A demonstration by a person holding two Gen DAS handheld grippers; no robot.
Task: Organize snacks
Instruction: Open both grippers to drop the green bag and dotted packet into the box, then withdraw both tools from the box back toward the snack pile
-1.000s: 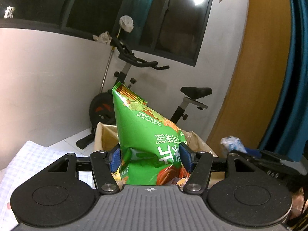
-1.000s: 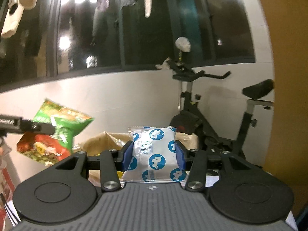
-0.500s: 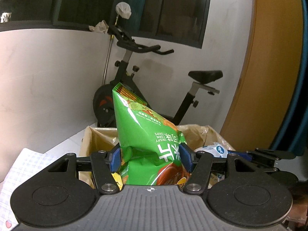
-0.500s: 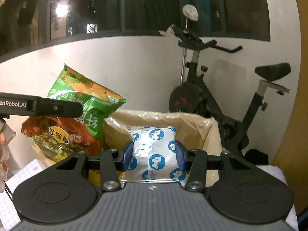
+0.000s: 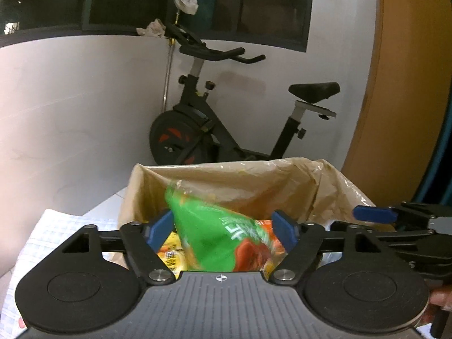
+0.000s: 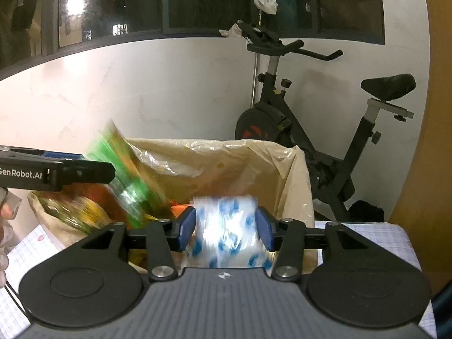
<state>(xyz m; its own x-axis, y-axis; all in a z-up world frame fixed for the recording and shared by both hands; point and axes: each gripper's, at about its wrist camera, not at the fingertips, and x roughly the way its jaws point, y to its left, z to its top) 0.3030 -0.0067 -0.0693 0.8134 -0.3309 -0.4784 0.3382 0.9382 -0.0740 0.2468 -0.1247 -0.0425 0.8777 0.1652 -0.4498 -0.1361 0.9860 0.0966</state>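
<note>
Both grippers' jaws have just been opening: the left gripper (image 5: 223, 230) lets the shiny green chip bag (image 5: 214, 240) drop loose between its spread jaws, and the right gripper (image 6: 226, 230) frees the blurry white packet with blue dots (image 6: 226, 228) over the plastic-lined cardboard box (image 6: 282, 166).

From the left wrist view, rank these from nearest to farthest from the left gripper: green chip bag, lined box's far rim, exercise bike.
1. green chip bag: between the open fingers of the left gripper, blurred and tilted, over the box.
2. lined box's far rim: behind the bag, centre.
3. exercise bike: farthest, against the wall beyond the box.
</note>
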